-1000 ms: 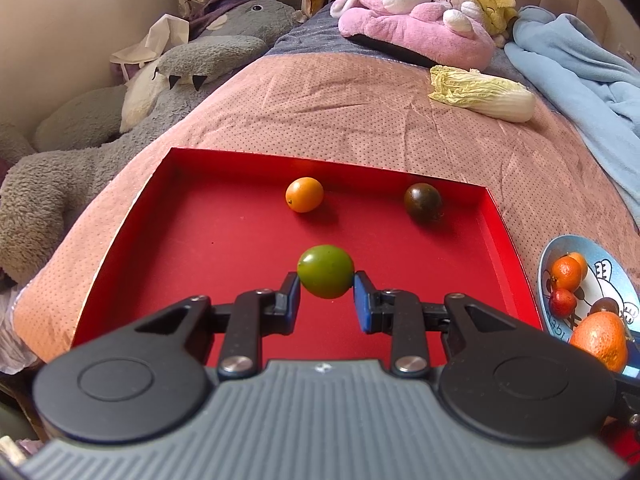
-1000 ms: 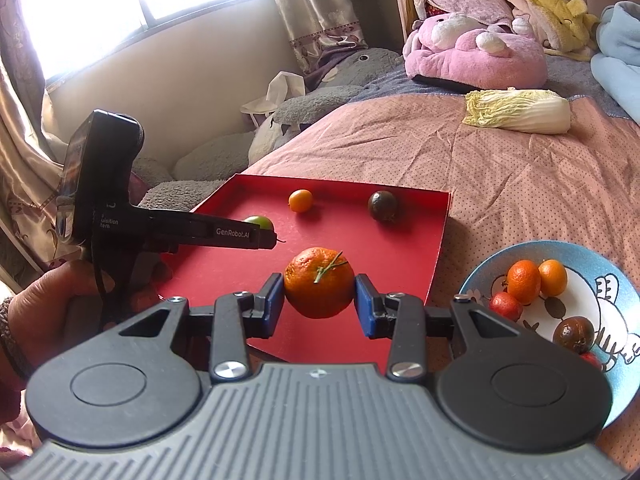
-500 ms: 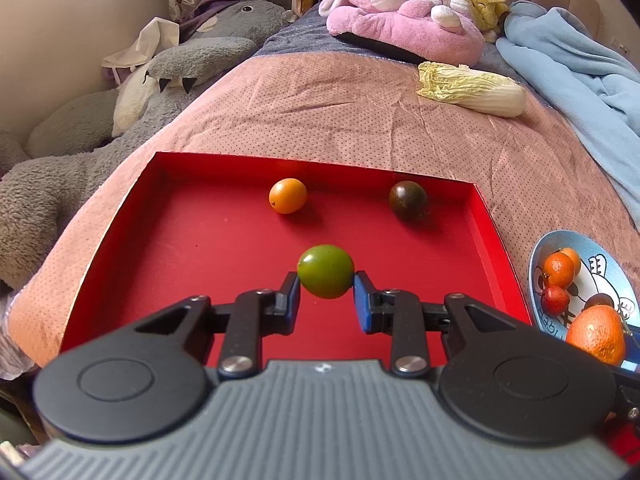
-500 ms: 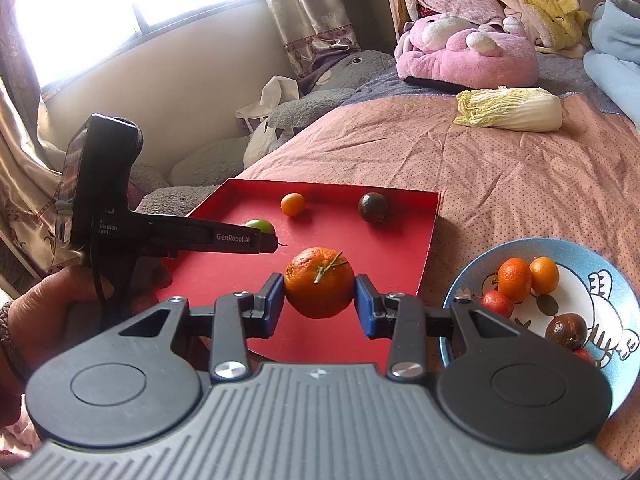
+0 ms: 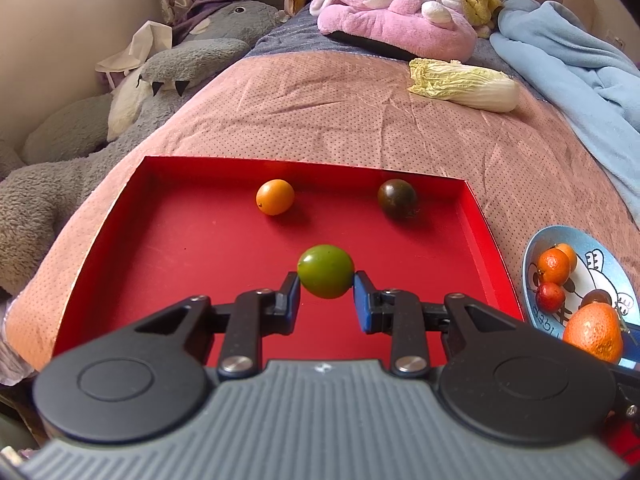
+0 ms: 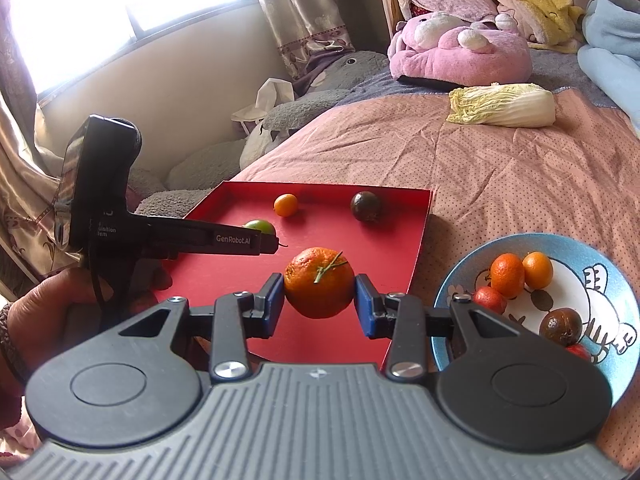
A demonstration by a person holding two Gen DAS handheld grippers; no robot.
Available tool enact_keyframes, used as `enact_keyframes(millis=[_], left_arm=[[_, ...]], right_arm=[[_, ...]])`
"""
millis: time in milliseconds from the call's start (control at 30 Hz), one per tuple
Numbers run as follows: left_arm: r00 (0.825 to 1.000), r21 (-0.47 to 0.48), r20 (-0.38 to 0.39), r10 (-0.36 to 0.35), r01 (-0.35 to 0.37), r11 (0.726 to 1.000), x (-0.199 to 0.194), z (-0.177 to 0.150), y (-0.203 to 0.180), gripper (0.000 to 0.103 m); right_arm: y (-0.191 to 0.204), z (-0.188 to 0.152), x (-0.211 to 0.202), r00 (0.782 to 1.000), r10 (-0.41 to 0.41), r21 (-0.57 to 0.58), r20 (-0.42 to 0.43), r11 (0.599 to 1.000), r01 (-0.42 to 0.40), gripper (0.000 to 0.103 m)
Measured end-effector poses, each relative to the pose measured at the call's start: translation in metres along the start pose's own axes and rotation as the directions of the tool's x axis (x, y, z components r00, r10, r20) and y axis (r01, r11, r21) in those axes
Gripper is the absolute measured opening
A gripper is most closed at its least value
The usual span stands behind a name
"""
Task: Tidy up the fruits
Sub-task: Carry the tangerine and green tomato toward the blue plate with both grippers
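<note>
A bed (image 5: 320, 112) with a pink dotted cover carries everything. On it lies a shallow red tray (image 5: 160, 248), which serves as the landmark here. Far beyond the tray, near the head of the bed, a pink plush toy (image 5: 392, 16) rests, with a blue blanket (image 5: 568, 64) to its right. A grey plush toy (image 5: 120, 96) slumps off the bed's edge to the tray's left. Between the tray and the pink plush lies a napa cabbage (image 5: 464, 86). Just right of the tray sits a blue plate (image 6: 600, 292) holding several small orange, red and dark fruits.

The left gripper (image 5: 326, 294) is above the tray's near half, its jaws pinching a green fruit (image 5: 326, 271) between them. The right gripper (image 6: 319, 304) is over the tray's near right corner, close to the plate, its jaws pinching a tangerine (image 6: 319, 282) with a short green stem.

Inside the tray, by its far wall, rest a small orange fruit (image 5: 275, 197) toward the middle and a dark fruit (image 5: 397, 199) toward the right, well apart from each other.
</note>
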State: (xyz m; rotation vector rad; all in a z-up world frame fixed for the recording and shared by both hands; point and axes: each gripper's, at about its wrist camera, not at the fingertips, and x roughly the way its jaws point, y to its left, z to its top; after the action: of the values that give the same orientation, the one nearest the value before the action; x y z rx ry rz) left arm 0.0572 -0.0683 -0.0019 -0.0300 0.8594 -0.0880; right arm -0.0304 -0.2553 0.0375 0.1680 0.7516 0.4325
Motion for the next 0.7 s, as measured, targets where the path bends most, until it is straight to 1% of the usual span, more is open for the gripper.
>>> enact_keyframes(millis=[700], left_arm=[[1.000,0.042,0.012,-0.021,0.021,0.999,-0.006,0.004,-0.023,0.032]], right_arm=[[-0.012,-0.004,-0.015,0.999,-0.015,0.033,0.029,0.999,0.014,0.044]])
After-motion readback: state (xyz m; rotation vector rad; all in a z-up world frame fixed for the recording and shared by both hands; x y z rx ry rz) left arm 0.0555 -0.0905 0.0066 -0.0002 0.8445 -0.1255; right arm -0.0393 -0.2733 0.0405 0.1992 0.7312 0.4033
